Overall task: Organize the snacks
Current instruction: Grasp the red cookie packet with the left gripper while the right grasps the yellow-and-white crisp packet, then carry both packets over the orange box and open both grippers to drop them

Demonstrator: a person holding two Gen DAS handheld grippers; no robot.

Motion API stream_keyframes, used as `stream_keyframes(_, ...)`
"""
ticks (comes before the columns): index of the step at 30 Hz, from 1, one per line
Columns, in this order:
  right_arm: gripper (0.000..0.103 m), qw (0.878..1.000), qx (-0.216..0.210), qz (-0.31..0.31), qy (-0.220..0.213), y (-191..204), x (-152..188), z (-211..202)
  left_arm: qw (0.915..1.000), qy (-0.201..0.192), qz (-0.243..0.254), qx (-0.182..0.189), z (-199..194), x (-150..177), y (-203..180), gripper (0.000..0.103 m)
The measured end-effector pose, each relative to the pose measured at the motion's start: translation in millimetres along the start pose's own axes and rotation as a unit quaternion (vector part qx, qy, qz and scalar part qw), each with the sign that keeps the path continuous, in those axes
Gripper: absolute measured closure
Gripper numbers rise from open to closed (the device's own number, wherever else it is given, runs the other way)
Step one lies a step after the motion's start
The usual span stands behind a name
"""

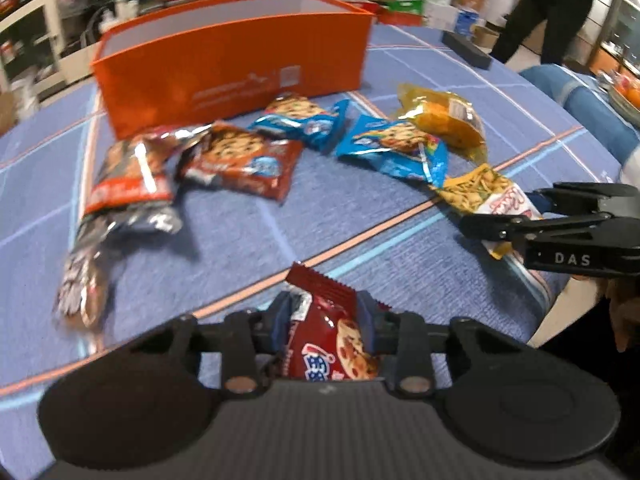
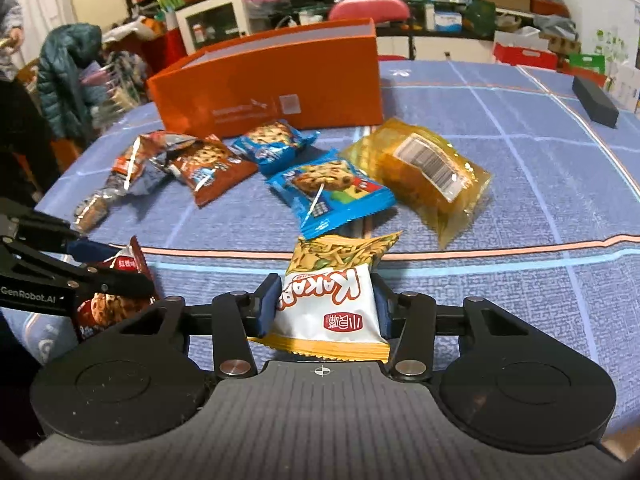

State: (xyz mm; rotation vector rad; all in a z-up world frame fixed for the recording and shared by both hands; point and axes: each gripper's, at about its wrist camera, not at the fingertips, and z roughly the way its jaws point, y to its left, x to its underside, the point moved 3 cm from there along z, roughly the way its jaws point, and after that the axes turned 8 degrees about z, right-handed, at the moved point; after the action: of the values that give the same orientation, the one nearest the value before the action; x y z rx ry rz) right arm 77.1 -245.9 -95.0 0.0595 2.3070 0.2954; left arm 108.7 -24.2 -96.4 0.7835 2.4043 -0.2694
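two grippers gripping snack packs on a blue checked tablecloth

the left gripper [image 1: 326, 322] is clamping its blue pads on a small red foil cookie packet [image 1: 330, 340], jaws drawn tight against both sides of the wrapper, low over the table's near edge. the right gripper [image 2: 326, 306] is squeezing a white and yellow crinkly snack pouch with red lettering [image 2: 332, 296] between its own blue pads, the pouch's yellow printed end pointing away toward the other snacks. the two grippers are working side by side, each one showing at the edge of the other's view. beyond them, lying loose on the blue checked tablecloth [image 2: 520, 208], are two blue cookie packets [image 2: 332, 188], a brown cookie packet [image 2: 208, 168], a crumpled silver and red wrapper [image 1: 120, 200] and a clear amber bag with a barcode label [image 2: 428, 176], that last one just right of the nearer blue packet. behind the spread, an open orange rectangular box [image 2: 272, 96] is standing upright, touching none of the packets in the grippers. a flat black box [image 2: 596, 100] is sitting well apart at the far right. a person in dark clothes [image 1: 556, 4] is standing past the table in the left wrist view.
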Motion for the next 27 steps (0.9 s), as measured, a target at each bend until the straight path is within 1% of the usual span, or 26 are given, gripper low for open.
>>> stream_keyframes(1, 0.070, 1.000, 0.004, -0.006, 0.009, 1.2, 1.1, 4.2, 1.0000, 0.004, -0.002, -0.007, 1.4, 1.0, 0.8, 0.063)
stream_keyframes(3, 0.069, 1.000, 0.006, -0.011, 0.009, 2.7, 2.8, 5.1, 0.9996, 0.002, 0.008, -0.027, -0.2, 0.6, -0.5, 0.043)
stream_keyframes(4, 0.068, 1.000, 0.005, -0.011, 0.010, 3.4, 2.4, 4.5, 0.9989, -0.004, 0.022, -0.041, -4.0, 0.3, -4.1, 0.038)
stream_keyframes(5, 0.065, 1.000, 0.004, -0.007, 0.011, 3.3, 2.0, 2.9, 0.9983, -0.006, 0.033, -0.047, -6.9, 1.2, -6.1, 0.035)
stream_keyframes(7, 0.061, 1.000, -0.002, 0.003, 0.009, 2.0, 0.0, 0.1, 0.9970, -0.008, 0.058, -0.051, -11.2, 3.4, -12.0, 0.034)
stream_keyframes(9, 0.055, 1.000, 0.005, -0.005, 0.004, 3.5, -1.5, -0.6, 0.9959, -0.002, 0.075, -0.051, -8.3, 5.5, -14.5, 0.033)
stream_keyframes(10, 0.051, 1.000, 0.009, -0.009, 0.006, 3.9, -1.5, 0.6, 0.9954, 0.003, 0.079, -0.053, -4.8, 6.1, -14.4, 0.033)
stream_keyframes(13, 0.045, 1.000, 0.013, -0.010, 0.021, 3.4, 2.2, 7.0, 0.9953, 0.009, 0.081, -0.052, 1.4, 7.4, -13.2, 0.033)
stream_keyframes(14, 0.038, 1.000, 0.014, -0.015, 0.019, 4.3, 3.2, 6.4, 0.9955, 0.009, 0.081, -0.049, 0.3, 8.8, -13.4, 0.033)
stream_keyframes(16, 0.031, 1.000, 0.014, -0.018, 0.021, 5.6, 4.5, 7.1, 0.9957, 0.006, 0.085, -0.038, -4.8, 12.6, -14.1, 0.031)
stream_keyframes(17, 0.029, 1.000, 0.013, -0.018, 0.020, 6.1, 5.1, 7.8, 0.9953, 0.002, 0.092, -0.032, -7.1, 14.5, -15.4, 0.027)
stream_keyframes(21, 0.029, 1.000, 0.013, -0.018, 0.020, 6.1, 5.2, 8.9, 0.9896, 0.006, 0.144, -0.007, -8.4, 18.1, -25.5, 0.020)
stream_keyframes(23, 0.029, 1.000, 0.010, -0.012, 0.020, 4.1, 4.9, 8.0, 0.9845, 0.016, 0.175, -0.008, -5.4, 18.2, -27.9, 0.020)
stream_keyframes(24, 0.029, 1.000, 0.011, -0.011, 0.020, 3.0, 5.0, 7.7, 0.9822, 0.022, 0.186, -0.015, -2.8, 18.3, -27.3, 0.017)
stream_keyframes(25, 0.029, 1.000, 0.012, -0.011, 0.019, 2.2, 5.3, 7.6, 0.9817, 0.022, 0.189, -0.013, -2.0, 17.7, -25.5, 0.017)
stream_keyframes(26, 0.031, 1.000, 0.013, -0.012, 0.017, 1.7, 5.7, 7.4, 0.9823, 0.026, 0.185, -0.007, -1.1, 16.4, -23.0, 0.017)
stream_keyframes(27, 0.035, 1.000, 0.016, -0.016, 0.015, 2.1, 6.3, 7.2, 0.9837, 0.029, 0.177, 0.003, -0.5, 15.4, -20.0, 0.025)
